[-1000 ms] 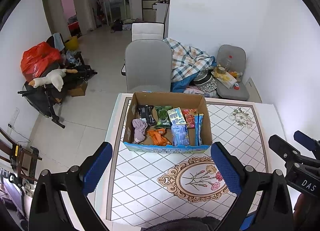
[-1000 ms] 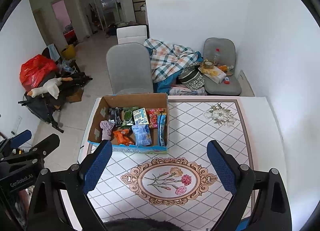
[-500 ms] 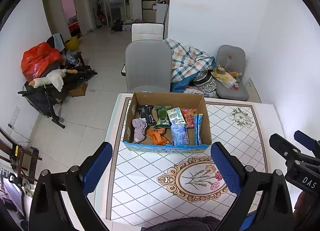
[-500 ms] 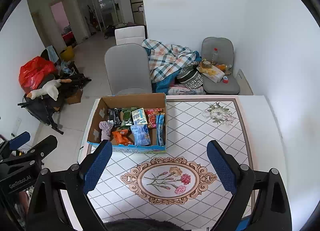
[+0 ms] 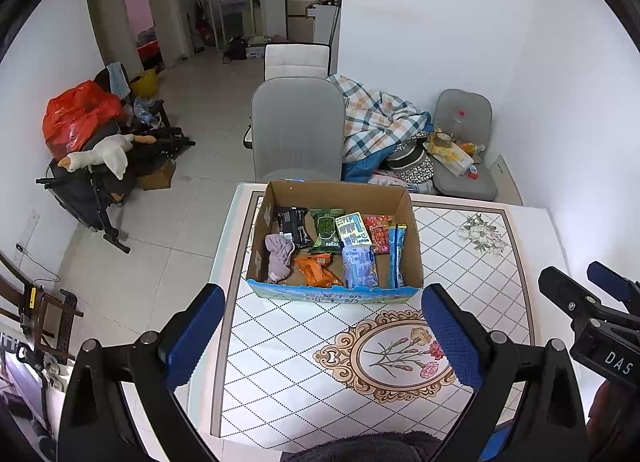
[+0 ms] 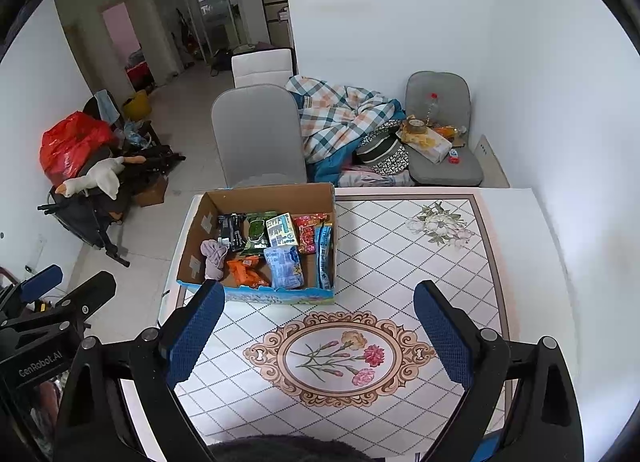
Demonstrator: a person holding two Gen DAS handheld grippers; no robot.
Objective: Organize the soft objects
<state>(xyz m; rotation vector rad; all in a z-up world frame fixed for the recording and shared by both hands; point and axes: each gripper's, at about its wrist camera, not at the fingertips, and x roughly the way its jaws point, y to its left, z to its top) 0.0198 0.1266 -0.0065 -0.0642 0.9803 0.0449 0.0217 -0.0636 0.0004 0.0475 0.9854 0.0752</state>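
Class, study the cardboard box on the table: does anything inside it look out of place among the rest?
Yes. A crumpled mauve cloth lies at the left end of the cardboard box, beside the orange packet. Everything else there is a sealed packet laid fairly flat; the cloth is loose, bunched and unwrapped.

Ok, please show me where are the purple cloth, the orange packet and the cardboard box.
purple cloth (image 5: 278, 256): left wrist view, on the middle of the crumpled fabric.
orange packet (image 5: 316, 270): left wrist view, on the middle of its wrapper.
cardboard box (image 6: 276, 195): right wrist view, on the inner face of its far wall.
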